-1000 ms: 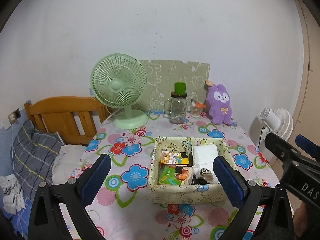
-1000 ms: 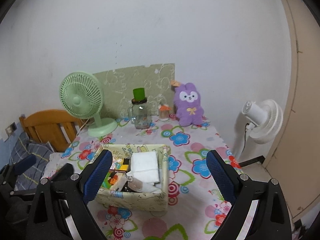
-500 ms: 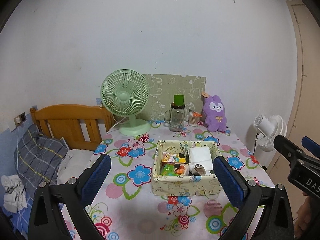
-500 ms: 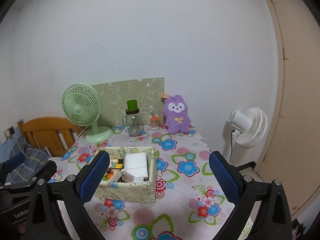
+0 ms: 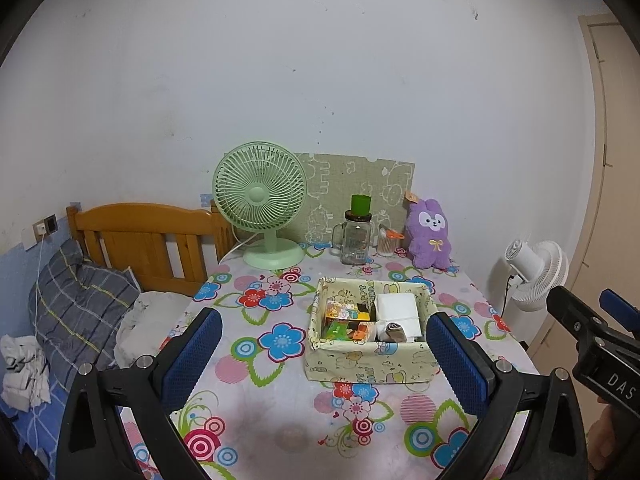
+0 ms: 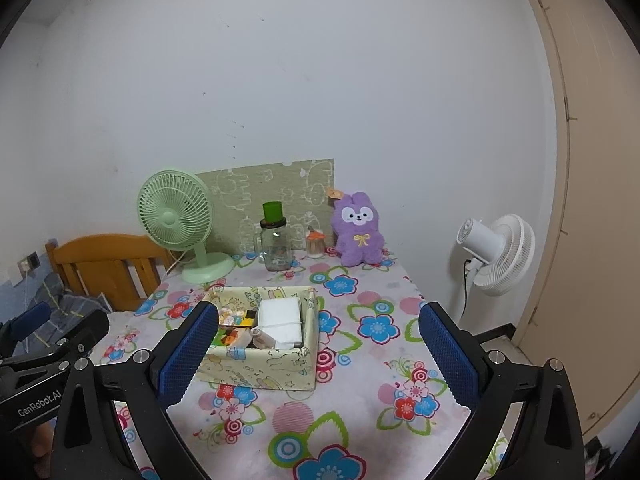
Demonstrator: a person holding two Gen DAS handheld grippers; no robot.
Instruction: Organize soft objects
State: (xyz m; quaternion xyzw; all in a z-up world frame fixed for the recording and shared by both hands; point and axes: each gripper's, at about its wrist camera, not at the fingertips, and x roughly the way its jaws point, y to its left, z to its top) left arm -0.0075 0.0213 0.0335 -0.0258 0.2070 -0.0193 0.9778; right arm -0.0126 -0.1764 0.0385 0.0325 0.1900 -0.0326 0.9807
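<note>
A fabric storage box [image 5: 370,364] is set near the middle of a table covered by a flowered cloth [image 5: 276,400]. Inside it, a white folded cloth [image 5: 398,310] is seen on the right and colourful packets [image 5: 346,320] on the left. A purple plush bunny [image 5: 430,236] is propped at the far edge, beside a glass jar [image 5: 356,238] and a green desk fan [image 5: 260,200]. The left gripper [image 5: 324,354] and right gripper [image 6: 318,354] are both held above the near edge with jaws spread wide and nothing between them; the right jaws have just been opening.
</note>
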